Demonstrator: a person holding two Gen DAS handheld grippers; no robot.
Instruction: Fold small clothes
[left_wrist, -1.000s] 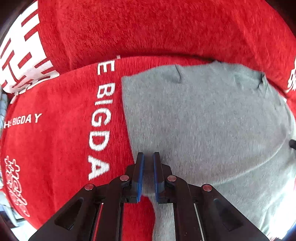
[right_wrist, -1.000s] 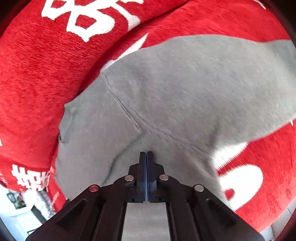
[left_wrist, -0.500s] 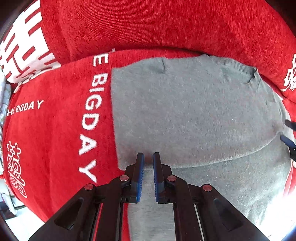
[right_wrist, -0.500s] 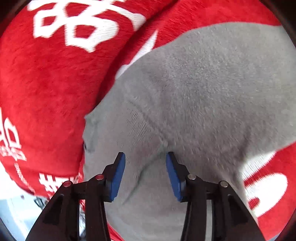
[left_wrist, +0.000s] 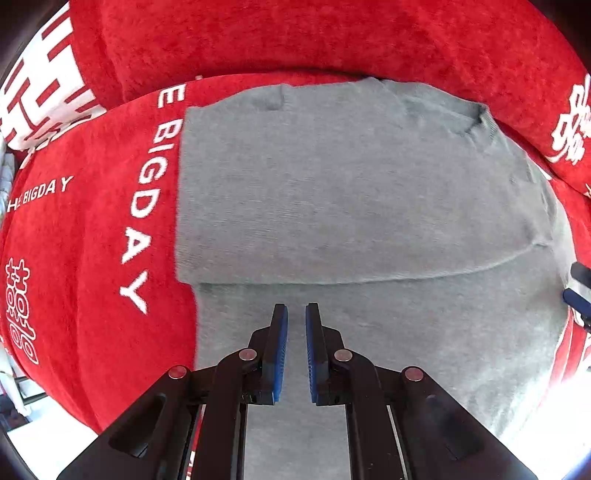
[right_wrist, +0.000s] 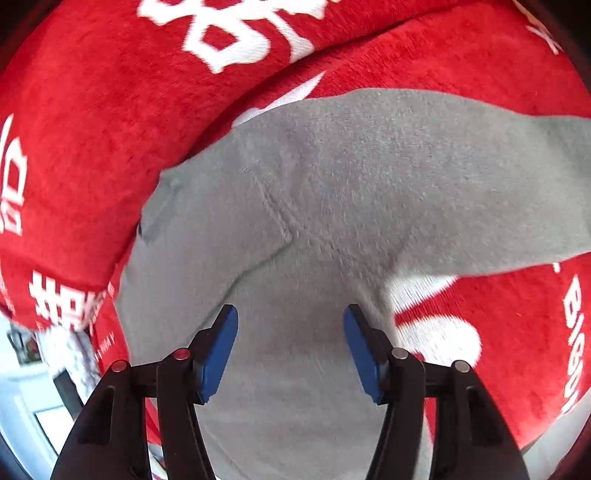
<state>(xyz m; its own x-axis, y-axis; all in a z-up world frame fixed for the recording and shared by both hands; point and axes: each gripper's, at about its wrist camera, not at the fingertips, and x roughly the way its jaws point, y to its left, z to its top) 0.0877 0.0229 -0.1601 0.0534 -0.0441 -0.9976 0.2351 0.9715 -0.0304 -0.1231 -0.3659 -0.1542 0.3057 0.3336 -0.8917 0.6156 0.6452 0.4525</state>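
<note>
Here the left tool (left_wrist: 296, 314) hangs clenched and empty above the folded grey garment (left_wrist: 351, 192), while the right tool (right_wrist: 290, 317) is opening over it.

right gripper (right_wrist: 291, 325): its jaws were pressed together one second ago; now they stand wide apart and are opening, with nothing between the blue pads.

grey garment (right_wrist: 332, 206): in the right wrist view it is no longer pinched; its cloth lies loose under the opened jaws.

left gripper (left_wrist: 296, 321): it has drawn back toward the near side; before, its tips were over the folded upper layer, now they are over the lower layer, just near of the fold edge.

left wrist view: more of the garment (left_wrist: 351, 192) and of the red cover (left_wrist: 92, 258) shows now, and the whole word BIGDAY can be read.
</note>
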